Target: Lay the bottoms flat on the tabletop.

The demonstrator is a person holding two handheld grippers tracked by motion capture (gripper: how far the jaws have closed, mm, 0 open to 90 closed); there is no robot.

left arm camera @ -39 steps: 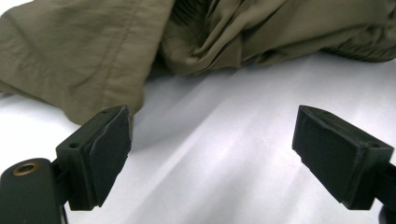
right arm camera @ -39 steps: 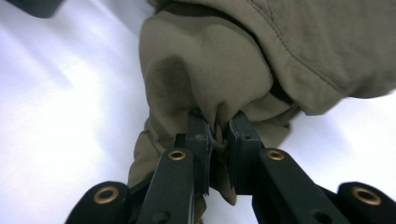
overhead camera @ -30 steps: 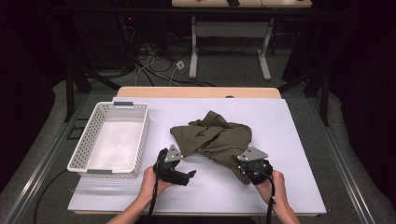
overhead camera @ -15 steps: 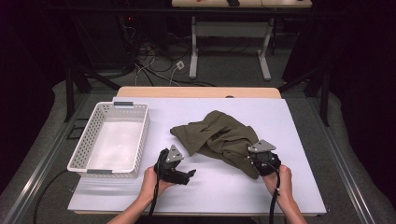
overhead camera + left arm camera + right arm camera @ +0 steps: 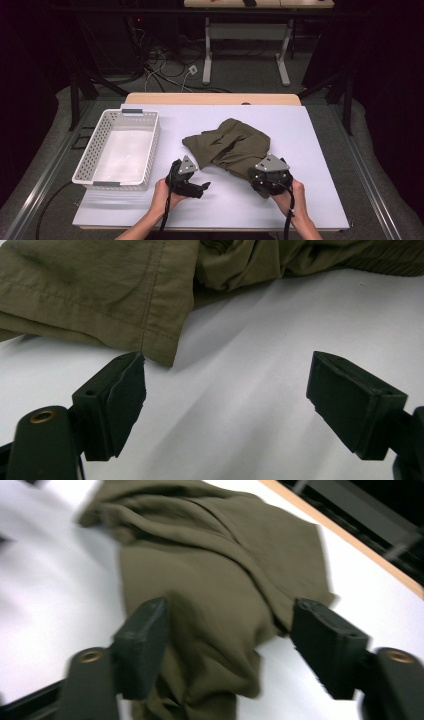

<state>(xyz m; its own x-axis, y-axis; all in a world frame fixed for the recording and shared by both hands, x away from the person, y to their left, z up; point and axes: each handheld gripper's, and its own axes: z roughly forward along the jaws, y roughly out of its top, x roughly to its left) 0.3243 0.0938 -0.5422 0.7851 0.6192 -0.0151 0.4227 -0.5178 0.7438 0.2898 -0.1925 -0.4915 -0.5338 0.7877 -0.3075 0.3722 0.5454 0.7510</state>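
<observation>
Your left gripper (image 5: 200, 188) rests on the white table (image 5: 320, 150) with its jaws wide apart and empty, the hem of the olive cloth (image 5: 230, 147) just beyond at about 11 o'clock. Your right gripper (image 5: 264, 186) is spread wide too, its jaws straddling the cloth's near edge without pinching it.
</observation>
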